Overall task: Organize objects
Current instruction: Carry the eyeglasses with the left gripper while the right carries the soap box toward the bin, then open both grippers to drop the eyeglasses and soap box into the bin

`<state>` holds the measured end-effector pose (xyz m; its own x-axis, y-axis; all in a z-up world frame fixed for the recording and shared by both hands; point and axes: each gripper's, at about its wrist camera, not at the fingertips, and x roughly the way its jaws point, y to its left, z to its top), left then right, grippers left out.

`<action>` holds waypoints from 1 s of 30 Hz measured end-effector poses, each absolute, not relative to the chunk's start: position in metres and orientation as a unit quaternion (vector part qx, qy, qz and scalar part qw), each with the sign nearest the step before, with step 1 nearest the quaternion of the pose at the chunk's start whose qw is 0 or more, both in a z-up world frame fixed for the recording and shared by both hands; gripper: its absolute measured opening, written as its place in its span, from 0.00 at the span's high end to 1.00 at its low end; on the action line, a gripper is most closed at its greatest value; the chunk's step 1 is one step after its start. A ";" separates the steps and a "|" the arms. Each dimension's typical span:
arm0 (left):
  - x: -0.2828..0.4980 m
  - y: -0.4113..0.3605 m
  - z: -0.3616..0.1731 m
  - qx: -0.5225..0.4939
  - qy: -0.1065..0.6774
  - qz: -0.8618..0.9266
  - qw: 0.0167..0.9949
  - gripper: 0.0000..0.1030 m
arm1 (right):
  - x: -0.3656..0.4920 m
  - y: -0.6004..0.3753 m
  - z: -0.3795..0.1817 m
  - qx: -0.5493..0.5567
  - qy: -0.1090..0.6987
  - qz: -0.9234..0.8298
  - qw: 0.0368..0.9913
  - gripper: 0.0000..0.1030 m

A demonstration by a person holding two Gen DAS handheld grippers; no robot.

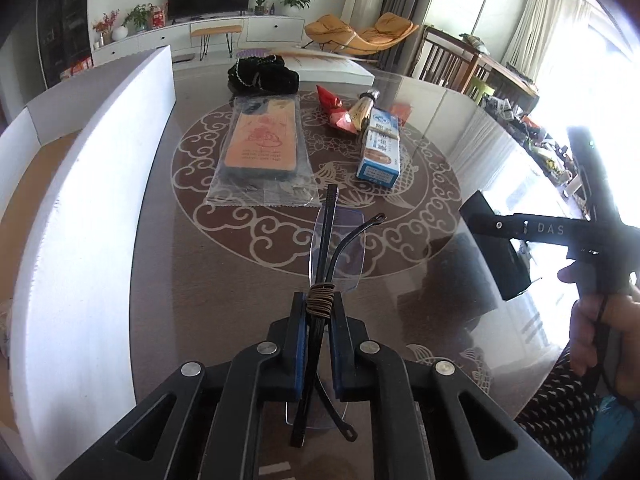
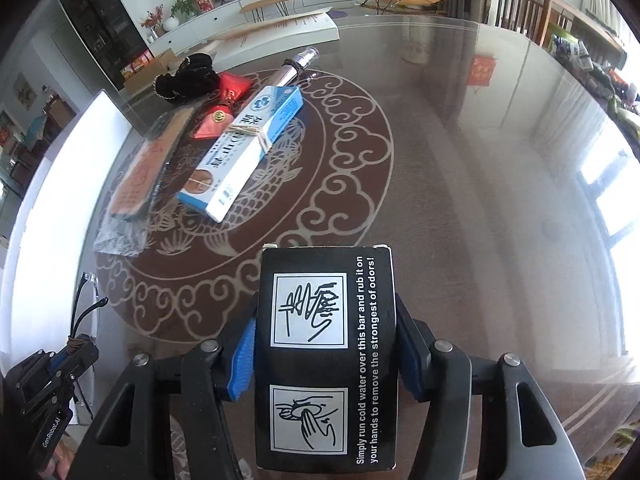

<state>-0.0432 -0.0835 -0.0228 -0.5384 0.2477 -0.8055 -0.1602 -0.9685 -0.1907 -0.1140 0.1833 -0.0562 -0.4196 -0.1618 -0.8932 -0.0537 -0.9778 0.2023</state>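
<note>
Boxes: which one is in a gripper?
The black box with white hand pictures, between the right gripper pads. The blue-and-white box lies on the table.

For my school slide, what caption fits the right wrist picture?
Right tongs gripping a black box above the glass table.

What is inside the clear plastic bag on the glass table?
The clear plastic bag holds a flat orange rectangular card with red print, with a dark item beneath it. What that dark item is cannot be told, because the card covers it.

Glass table (image 2: 480, 160), blue box (image 2: 244, 148), bagged comb (image 1: 260, 148)
</note>
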 end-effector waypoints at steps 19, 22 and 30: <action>0.018 -0.339 0.024 -0.436 -0.121 0.882 -0.136 0.90 | -0.071 -0.144 0.085 0.439 -0.064 -0.817 0.369 0.43; 0.009 -0.344 0.001 -0.463 -0.114 0.865 -0.153 0.82 | -0.074 -0.177 0.054 0.464 -0.065 -0.797 0.381 0.42; 0.016 -0.311 0.013 -0.417 -0.100 0.890 -0.158 0.34 | -0.055 -0.139 0.053 0.410 -0.055 -0.845 0.340 0.11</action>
